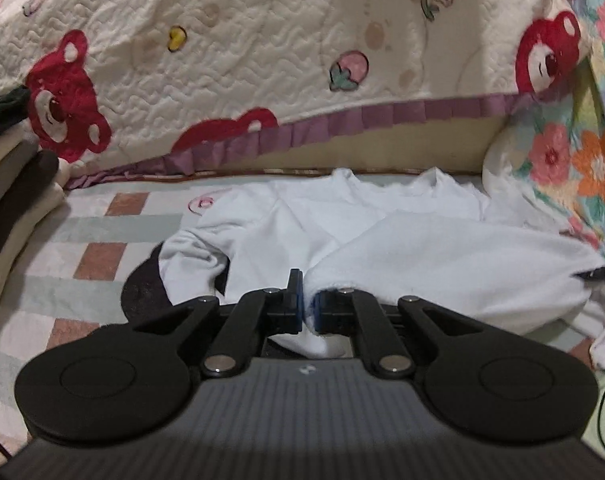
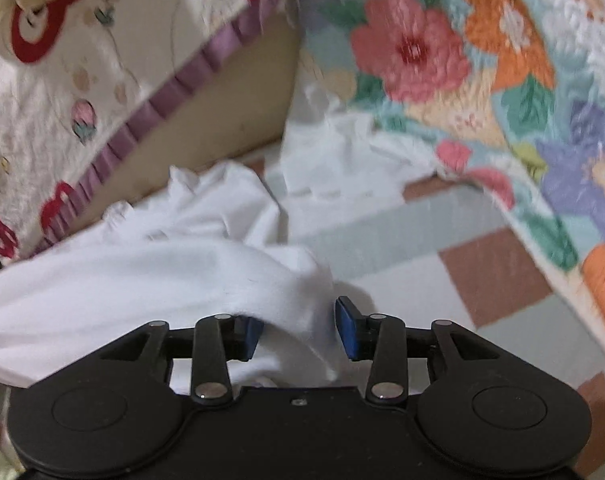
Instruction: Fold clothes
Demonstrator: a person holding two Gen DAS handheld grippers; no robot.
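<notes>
Our left gripper (image 1: 308, 308) pinches a fold of the white garment (image 1: 382, 240) tight between its blue pads. Our right gripper (image 2: 296, 330) stands half open, cloth between the jaws but unpressed. The garment sprawls across the checked bedcover (image 1: 98, 260), below the bear quilt (image 1: 222, 80).

Bed (image 1: 102, 236), covered in a checked spread of pale green, white and terracotta squares, is carrying: one white garment (image 1: 422, 248), lying crumpled mid-surface; one stack of folded clothes (image 1: 10, 184), sitting at the left edge; one floral quilt (image 2: 502, 100), draping over the right side.
</notes>
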